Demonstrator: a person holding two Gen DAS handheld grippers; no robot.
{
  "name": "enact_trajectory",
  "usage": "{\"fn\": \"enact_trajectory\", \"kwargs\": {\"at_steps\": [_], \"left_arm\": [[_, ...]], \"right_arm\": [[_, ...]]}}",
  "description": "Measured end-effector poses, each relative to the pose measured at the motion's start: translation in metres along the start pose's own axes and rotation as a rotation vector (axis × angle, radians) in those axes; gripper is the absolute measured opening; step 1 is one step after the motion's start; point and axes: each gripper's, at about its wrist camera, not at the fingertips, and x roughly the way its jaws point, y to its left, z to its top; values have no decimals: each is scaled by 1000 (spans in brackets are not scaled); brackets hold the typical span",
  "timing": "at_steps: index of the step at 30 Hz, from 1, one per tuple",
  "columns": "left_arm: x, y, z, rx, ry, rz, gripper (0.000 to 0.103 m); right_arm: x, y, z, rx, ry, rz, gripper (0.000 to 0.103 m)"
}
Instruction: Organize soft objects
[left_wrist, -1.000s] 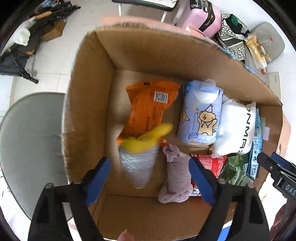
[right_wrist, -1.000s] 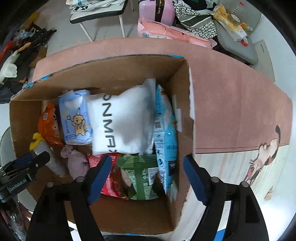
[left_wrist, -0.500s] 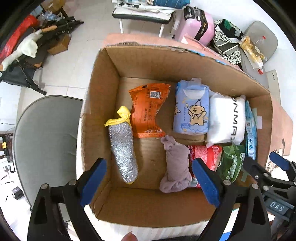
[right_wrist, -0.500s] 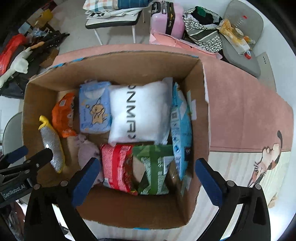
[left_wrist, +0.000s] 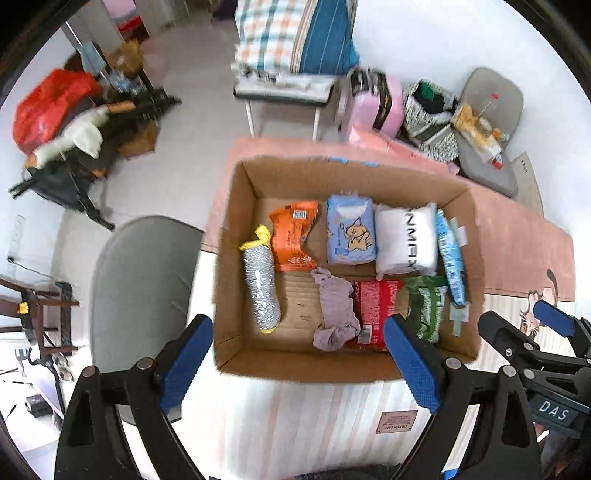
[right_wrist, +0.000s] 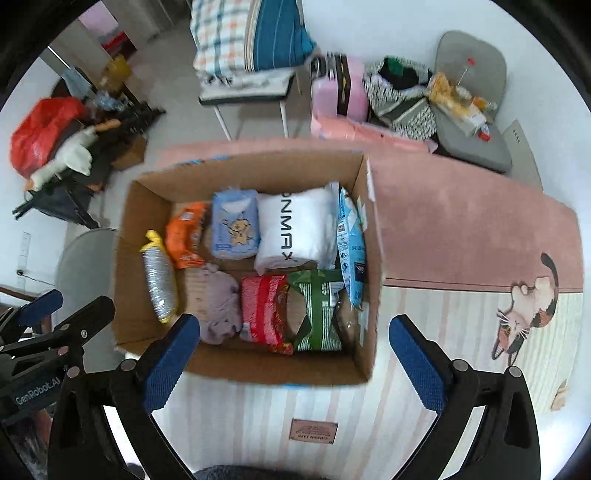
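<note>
both grippers hung above the cardboard box (left_wrist: 236, 258), jaws spread wide with nothing in them: left gripper (left_wrist: 295, 363), right gripper (right_wrist: 293, 360). inside the box, the silver scrubber with the yellow top (left_wrist: 260, 284) lay along the left wall, the orange pack (left_wrist: 291, 236) just beside it, the grey cloth (left_wrist: 334, 310) near the middle, touching the red pack (left_wrist: 373, 306).

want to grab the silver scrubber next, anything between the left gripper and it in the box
Nothing visible blocks it. The left gripper hangs open above the cardboard box, and the silver scrubber lies uncovered beside the orange packet.
</note>
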Motion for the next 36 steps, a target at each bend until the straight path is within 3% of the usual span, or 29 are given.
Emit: {"fn": "enact_trajectory", "kwargs": {"at_steps": [12,19,25,36], "left_arm": [[-127,-6,-51,2,-220,-41,95],[-173,-11,-76,10,-298,-41,95],[-192,-13,-95,6,-346,-18,95],[-191,-20,-106,8,-334,-17,95]], "right_arm": [[-143,-3,-74,-45,-219,1,103],[-208,-5,-105,-48,-334,0,103],[-244,-4,-129,-67,-420,-51,103],[-252,-11,-140,-58,-418,-67,103]]}}
